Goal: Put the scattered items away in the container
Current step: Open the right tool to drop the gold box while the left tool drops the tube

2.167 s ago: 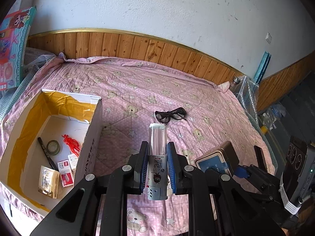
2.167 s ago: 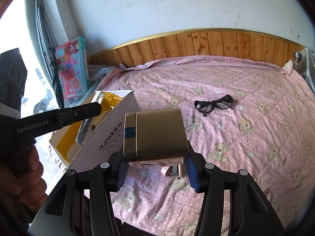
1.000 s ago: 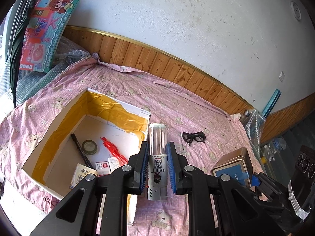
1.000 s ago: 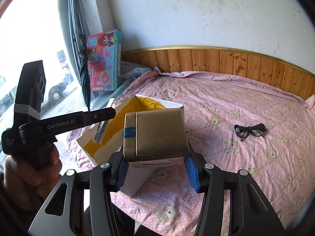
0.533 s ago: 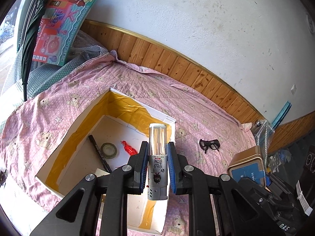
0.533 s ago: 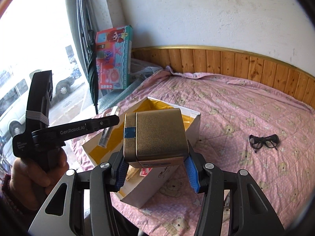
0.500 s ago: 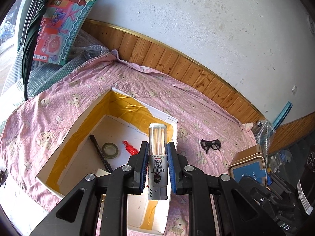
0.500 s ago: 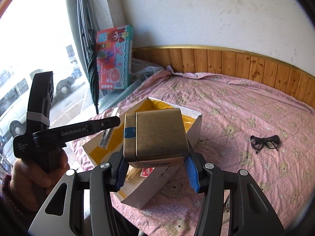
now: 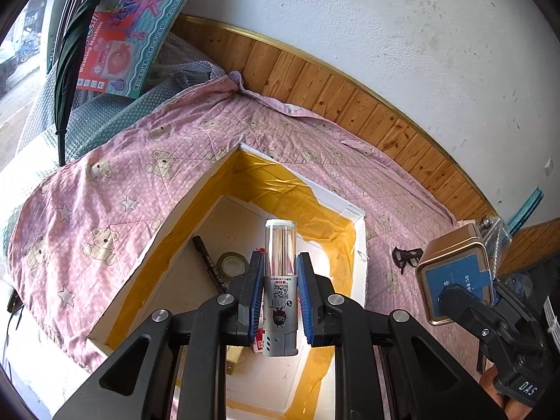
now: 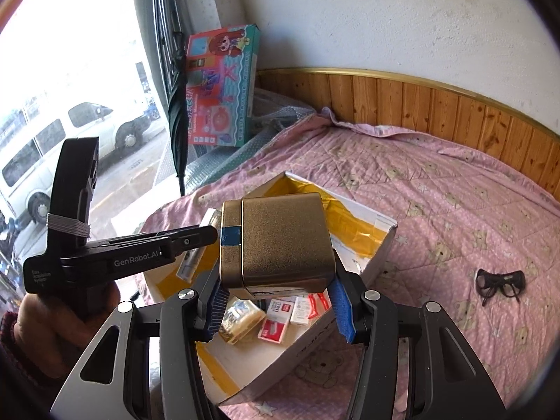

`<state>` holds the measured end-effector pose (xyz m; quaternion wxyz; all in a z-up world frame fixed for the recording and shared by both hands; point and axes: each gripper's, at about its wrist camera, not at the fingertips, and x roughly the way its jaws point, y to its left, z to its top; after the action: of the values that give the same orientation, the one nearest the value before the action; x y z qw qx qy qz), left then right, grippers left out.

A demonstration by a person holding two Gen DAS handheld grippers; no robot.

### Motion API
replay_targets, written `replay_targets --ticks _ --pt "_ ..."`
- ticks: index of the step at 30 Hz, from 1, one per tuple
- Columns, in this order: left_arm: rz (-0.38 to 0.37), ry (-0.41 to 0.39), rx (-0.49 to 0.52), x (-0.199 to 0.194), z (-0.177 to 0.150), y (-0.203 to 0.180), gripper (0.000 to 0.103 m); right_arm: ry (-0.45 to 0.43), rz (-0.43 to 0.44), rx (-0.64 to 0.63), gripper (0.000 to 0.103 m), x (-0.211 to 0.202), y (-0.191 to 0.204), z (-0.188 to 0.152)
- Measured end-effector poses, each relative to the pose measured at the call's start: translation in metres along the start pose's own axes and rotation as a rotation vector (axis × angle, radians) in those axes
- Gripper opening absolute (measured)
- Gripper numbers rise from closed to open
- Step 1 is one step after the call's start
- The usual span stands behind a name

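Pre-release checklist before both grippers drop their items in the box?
1. Left gripper clamped on the clear-capped tube: ok.
2. Right gripper clamped on the gold tin: ok.
3. Tube over the open box: ok.
4. Tin fully inside the box rim: cannot tell.
5. Bare box floor under the tube: cannot tell; marker and tape roll lie close.
6. Glasses boxed: not ok, on the quilt.

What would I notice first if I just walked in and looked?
Probably the shiny gold tin, squeezed in the right claw above the open yellow-lined box. Next, the clear-topped silver tube gripped in the left claw, also over the box. Black glasses lie alone on the pink teddy-bear blanket.
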<state>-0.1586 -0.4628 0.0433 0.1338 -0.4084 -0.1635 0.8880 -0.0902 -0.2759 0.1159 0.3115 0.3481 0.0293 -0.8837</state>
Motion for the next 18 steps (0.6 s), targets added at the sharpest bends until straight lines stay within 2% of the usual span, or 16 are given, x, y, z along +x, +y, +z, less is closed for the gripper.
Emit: replay_targets --ticks 9,18 --pt "0.037 0.036 0.05 0.023 0.025 0.002 0.02 0.084 0.012 -0.028 0.053 0.044 -0.01 0.014" --pt "0.061 0.08 0.093 0.068 0.059 -0.007 0.02 0.178 -0.008 -0.095 0.053 0.089 -0.016 0.024"
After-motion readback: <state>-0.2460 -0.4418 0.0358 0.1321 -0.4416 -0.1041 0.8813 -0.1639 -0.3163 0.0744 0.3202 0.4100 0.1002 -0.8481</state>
